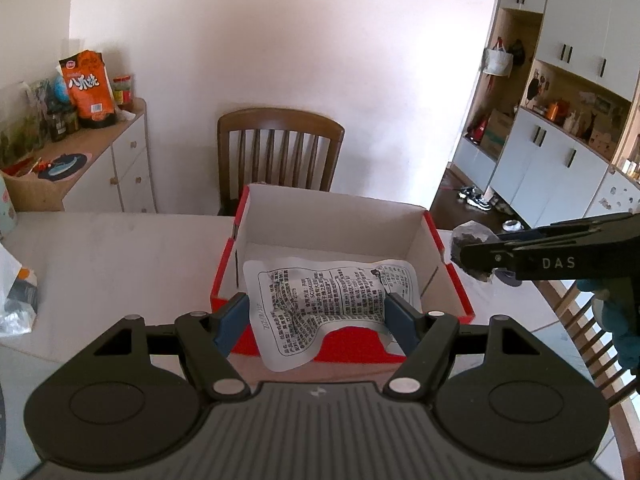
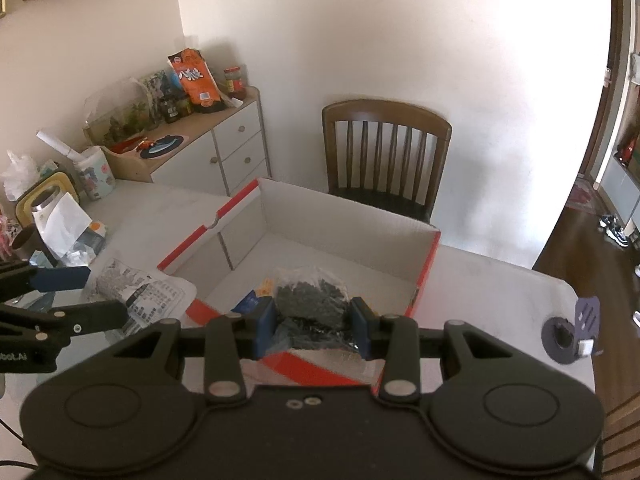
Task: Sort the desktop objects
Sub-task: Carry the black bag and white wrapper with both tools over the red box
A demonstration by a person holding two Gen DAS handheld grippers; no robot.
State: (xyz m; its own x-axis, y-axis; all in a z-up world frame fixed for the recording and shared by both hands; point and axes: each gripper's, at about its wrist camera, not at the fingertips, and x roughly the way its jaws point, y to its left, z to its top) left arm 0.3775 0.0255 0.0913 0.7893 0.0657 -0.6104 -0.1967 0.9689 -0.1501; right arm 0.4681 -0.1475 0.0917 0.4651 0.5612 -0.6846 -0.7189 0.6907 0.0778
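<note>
An open red-and-white cardboard box (image 1: 340, 216) (image 2: 344, 220) stands on the pale table. My left gripper (image 1: 316, 316) is shut on a white printed packet (image 1: 332, 300), held over the box's near wall; the same packet (image 2: 136, 292) shows at the left of the right wrist view. My right gripper (image 2: 312, 320) is shut on a clear bag of dark dried bits (image 2: 312, 300), above the box's near right corner. In the left wrist view that gripper (image 1: 476, 260) comes in from the right with the bag (image 1: 468, 240) in its tips.
A wooden chair (image 1: 280, 152) (image 2: 384, 156) stands behind the box. A sideboard (image 2: 208, 152) with an orange snack bag, jars and a fish tank lines the left wall. Cups and bags (image 2: 60, 216) crowd the table's left end. A dark round gadget (image 2: 568, 332) lies at its right edge.
</note>
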